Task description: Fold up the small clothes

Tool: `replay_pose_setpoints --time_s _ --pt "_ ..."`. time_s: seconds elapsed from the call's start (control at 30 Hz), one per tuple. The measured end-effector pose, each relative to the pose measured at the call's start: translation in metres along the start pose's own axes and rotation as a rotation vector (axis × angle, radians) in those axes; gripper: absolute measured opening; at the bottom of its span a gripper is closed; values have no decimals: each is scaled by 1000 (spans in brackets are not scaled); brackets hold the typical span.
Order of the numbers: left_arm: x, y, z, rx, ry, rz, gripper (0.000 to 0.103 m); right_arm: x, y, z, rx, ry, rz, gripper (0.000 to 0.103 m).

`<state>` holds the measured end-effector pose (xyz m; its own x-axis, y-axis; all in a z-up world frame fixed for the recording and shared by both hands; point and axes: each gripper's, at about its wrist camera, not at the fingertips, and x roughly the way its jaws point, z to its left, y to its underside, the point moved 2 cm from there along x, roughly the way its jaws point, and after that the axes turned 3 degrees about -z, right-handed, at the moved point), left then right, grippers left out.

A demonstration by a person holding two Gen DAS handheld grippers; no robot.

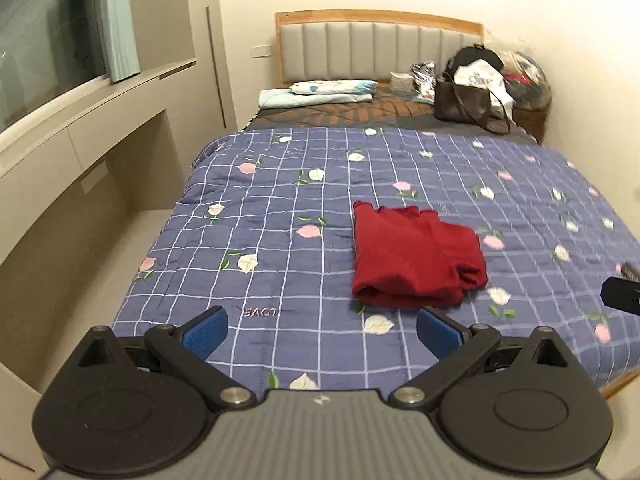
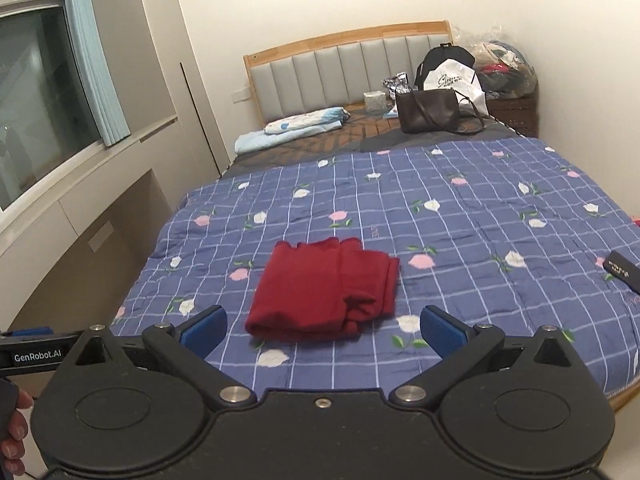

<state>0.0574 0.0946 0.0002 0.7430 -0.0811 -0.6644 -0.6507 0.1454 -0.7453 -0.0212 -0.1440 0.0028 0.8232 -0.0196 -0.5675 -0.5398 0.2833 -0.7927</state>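
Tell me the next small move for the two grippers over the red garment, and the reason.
Probably lower the right gripper toward the near edge of the folded dark-red knit garment. Both grippers are open and empty, held back above the blue floral checked quilt, and the garment's right side looks bunched. The left gripper sits further left of it.

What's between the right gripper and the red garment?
Only bare quilt with its grid and flower print; nothing else lies between the right gripper, jaws open, and the folded red garment, as the right wrist view shows.

One red garment (image 2: pixel 324 288) (folded), one brown handbag (image 2: pixel 430 110), two hand-held grippers.
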Motion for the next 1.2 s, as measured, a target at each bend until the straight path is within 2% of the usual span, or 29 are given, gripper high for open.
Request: replay_pose_setpoints --time_s 0.17,0.3,1.2 --pt "2 16 0 53 39 26 103 2 20 7 0 27 65 102" --pt "3 20 3 58 57 40 103 3 30 10 5 51 97 102" --pt "5 22 4 64 82 50 102 -1 35 12 9 80 113 102"
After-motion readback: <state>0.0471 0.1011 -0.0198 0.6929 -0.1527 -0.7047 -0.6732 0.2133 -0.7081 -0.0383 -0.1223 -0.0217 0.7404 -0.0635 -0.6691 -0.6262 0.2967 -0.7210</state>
